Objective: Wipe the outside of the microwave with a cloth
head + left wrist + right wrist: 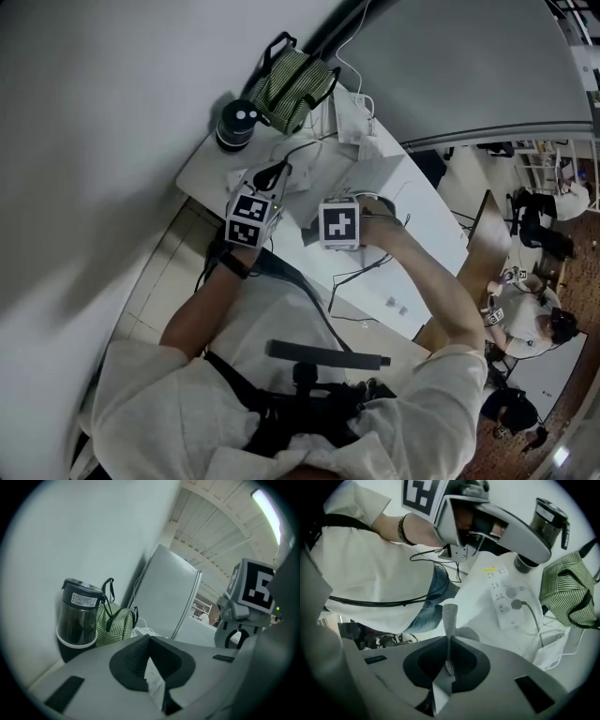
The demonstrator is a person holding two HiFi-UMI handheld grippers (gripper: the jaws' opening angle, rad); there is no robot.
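**A:** Biggest first, go.
**B:** There was a white bench point(206, 167), and a person in a white shirt point(281, 314) stood over it. A tall pale panel point(171, 597) stood at the back of the bench. I couldn't tell if that was the microwave.

**A:** Clutter?
**B:** A green striped bag point(292, 86) sat by the back corner with a dark jug point(239, 124) just beside it. A white power strip point(504, 599) lay flat on the bench with one plug in it.

**A:** Tongs?
**B:** On the left gripper point(150, 644) the tongs were closed, pinching a white scrap point(153, 679) deep between them. Cloth or paper, unclear. On the right gripper point(448, 641) the tongs were closed too, clamped on a cloth strip point(449, 616). It was pale and textured, and its end stuck up past the tips.

**A:** So where was the cloth?
**B:** In the tongs, held over the bench in front of the person. The two grippers were near each other, apart from the bag and jug. One piece or two, couldn't tell.
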